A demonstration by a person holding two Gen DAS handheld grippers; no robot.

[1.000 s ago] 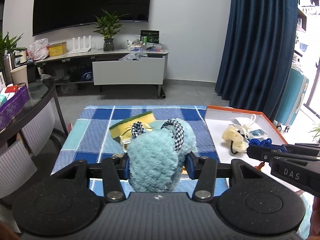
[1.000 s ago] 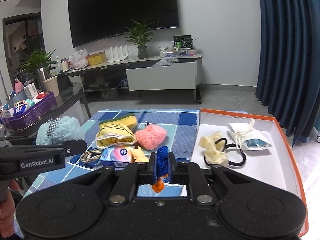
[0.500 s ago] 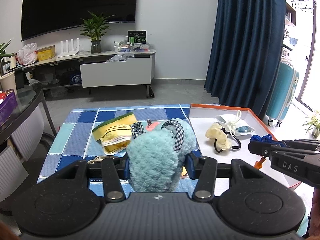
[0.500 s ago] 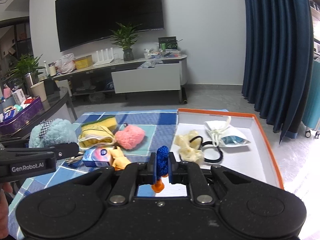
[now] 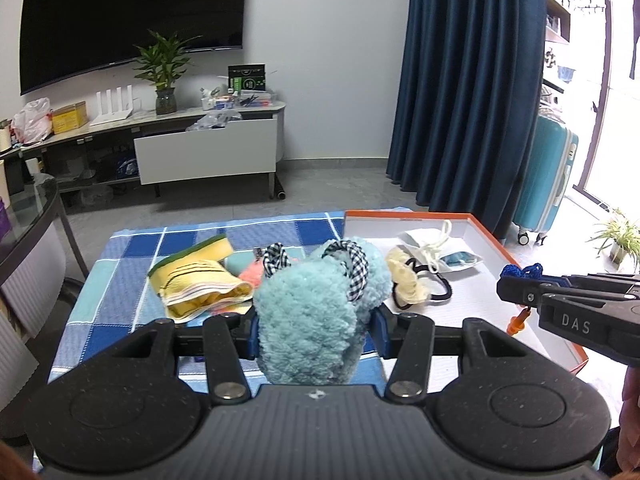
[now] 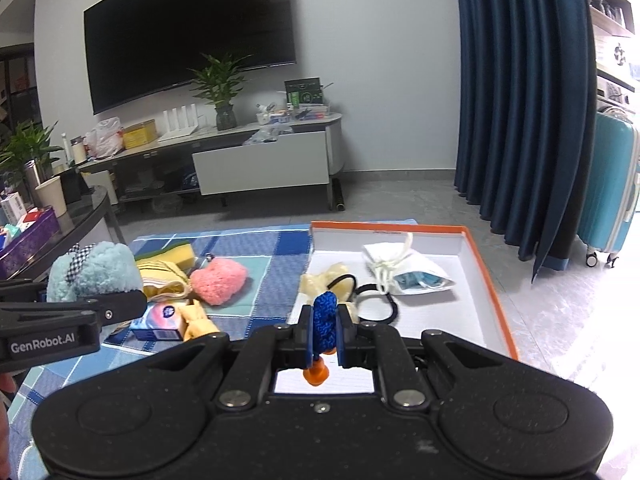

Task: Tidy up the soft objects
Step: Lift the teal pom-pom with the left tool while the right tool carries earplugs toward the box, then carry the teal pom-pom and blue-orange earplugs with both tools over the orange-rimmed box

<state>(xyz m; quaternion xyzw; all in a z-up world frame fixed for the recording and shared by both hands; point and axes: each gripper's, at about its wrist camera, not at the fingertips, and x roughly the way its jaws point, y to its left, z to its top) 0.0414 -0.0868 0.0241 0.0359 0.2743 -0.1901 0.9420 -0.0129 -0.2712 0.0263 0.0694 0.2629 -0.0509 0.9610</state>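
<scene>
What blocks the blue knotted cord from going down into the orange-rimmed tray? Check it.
Nothing visible does. The right gripper holds the blue knotted cord over the tray's near end; bare white floor lies beneath, with the black hair tie and cream scrunchie farther in.

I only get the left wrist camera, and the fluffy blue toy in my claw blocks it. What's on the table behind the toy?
Observer: A pink fluffy heart-shaped cushion lies on the blue checked cloth.
Operator: Is there anything closer to me?
Observer: Yes, a small blue tissue packet, with a yellow soft item against it.
Operator: Is the other claw holding its rope tight?
Observer: The right claw is shut on the blue braided cord, pinched between both pads.
</scene>
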